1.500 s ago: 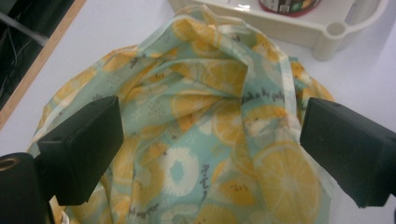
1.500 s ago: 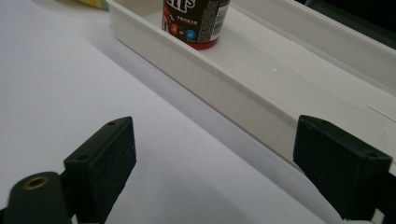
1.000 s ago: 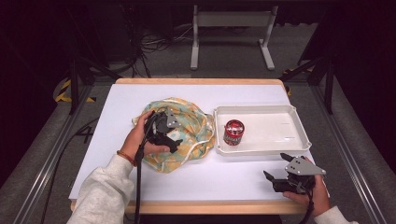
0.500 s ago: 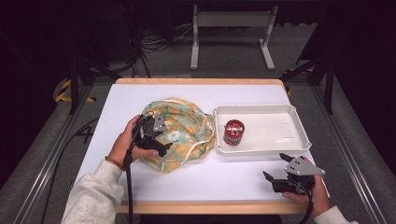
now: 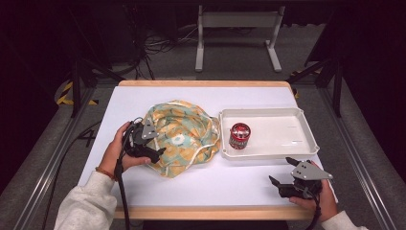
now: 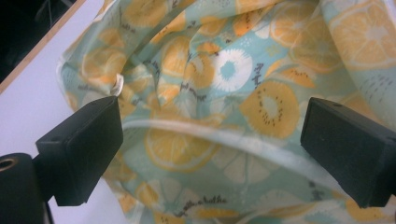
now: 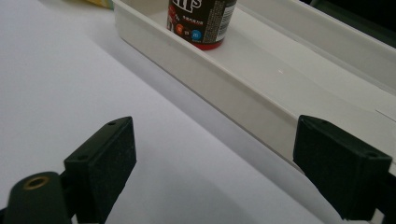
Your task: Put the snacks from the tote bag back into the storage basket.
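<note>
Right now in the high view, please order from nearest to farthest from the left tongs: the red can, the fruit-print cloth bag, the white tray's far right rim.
1. Fruit-print cloth bag: directly at the left tongs, which stand open.
2. Red can: upright in the tray's left end, beyond the bag.
3. White tray's far right rim: farthest, toward the table's right edge.

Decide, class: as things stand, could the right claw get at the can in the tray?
Probably yes. The right claw is open and holds nothing, resting on the table just in front of the tray. The can stands upright at the tray's left end, with nothing over it. The low tray wall is the sole hurdle.
</note>
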Available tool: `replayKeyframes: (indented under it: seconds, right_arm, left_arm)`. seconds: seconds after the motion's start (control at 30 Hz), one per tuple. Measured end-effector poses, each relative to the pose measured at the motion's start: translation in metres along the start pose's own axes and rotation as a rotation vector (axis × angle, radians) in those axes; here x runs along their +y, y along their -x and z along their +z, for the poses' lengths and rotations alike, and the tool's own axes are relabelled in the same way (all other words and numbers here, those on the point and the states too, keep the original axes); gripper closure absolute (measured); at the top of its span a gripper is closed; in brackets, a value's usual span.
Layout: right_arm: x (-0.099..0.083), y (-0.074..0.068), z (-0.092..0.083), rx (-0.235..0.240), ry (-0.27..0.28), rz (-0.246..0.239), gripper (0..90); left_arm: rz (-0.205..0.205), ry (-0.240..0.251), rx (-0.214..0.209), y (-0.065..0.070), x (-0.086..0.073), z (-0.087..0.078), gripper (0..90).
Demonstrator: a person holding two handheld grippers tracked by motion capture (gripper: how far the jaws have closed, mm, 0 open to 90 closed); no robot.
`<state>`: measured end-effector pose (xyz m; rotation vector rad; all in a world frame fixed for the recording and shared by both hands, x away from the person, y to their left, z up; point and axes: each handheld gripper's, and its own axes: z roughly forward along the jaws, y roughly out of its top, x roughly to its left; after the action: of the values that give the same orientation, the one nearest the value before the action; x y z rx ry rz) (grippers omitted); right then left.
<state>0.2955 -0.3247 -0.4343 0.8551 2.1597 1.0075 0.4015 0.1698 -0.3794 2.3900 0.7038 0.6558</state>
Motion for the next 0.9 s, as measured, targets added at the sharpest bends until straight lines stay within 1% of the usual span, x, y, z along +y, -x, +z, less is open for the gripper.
replayKeyframes:
  seconds: [0.1,0.23,0.33,0.37,0.4,0.47,0.5,0.53,0.6,0.67,0.73,0.77,0.83,0.9]
  right_arm:
    - [0.0,-0.001,0.0,0.001,-0.002,-0.004,13.9]
    - [0.001,-0.001,0.0,-0.001,0.001,-0.006,13.8]
    - [0.001,-0.001,0.001,-0.002,0.0,-0.007,13.8]
    - [0.001,-0.001,0.001,-0.001,-0.003,-0.006,13.8]
    - [0.001,-0.001,0.001,0.001,-0.004,-0.008,13.8]
    - [0.001,-0.002,0.001,0.001,-0.005,-0.01,13.8]
    - [0.001,-0.002,0.001,0.001,-0.005,-0.01,13.8]
    - [0.001,-0.002,0.001,0.001,-0.005,-0.01,13.8]
    - [0.001,-0.001,0.001,0.001,-0.004,-0.008,13.8]
    - [0.001,-0.001,0.001,0.001,-0.005,-0.009,13.8]
    - [0.002,-0.002,0.002,0.002,-0.006,-0.012,13.8]
    - [0.002,-0.002,0.002,0.002,-0.005,-0.014,13.8]
    - [0.002,-0.002,0.001,0.002,-0.004,-0.014,13.8]
    - [0.002,-0.002,0.001,0.0,-0.003,-0.014,13.8]
  left_arm:
    - [-0.014,0.001,0.012,-0.003,-0.008,-0.004,6.6]
    - [-0.043,0.013,0.01,-0.008,-0.021,-0.009,6.6]
    - [-0.051,0.003,0.018,-0.012,-0.031,-0.012,6.5]
    - [-0.049,-0.007,0.031,-0.013,-0.035,-0.014,6.4]
    - [-0.053,-0.008,0.035,-0.014,-0.038,-0.016,6.4]
    - [-0.071,0.005,0.024,-0.015,-0.045,-0.018,6.4]
    - [-0.076,0.005,0.025,-0.015,-0.05,-0.02,6.4]
    - [-0.076,0.005,0.025,-0.015,-0.05,-0.02,6.4]
    - [-0.077,0.006,0.03,-0.015,-0.056,-0.022,6.3]
    - [-0.092,0.006,0.031,-0.015,-0.064,-0.023,6.3]
    - [-0.096,0.007,0.036,-0.016,-0.071,-0.025,6.1]
    - [-0.103,0.008,0.04,-0.017,-0.074,-0.027,6.2]
    - [-0.129,0.021,0.029,-0.018,-0.082,-0.029,6.1]
    - [-0.14,0.032,0.039,-0.019,-0.09,-0.03,5.9]
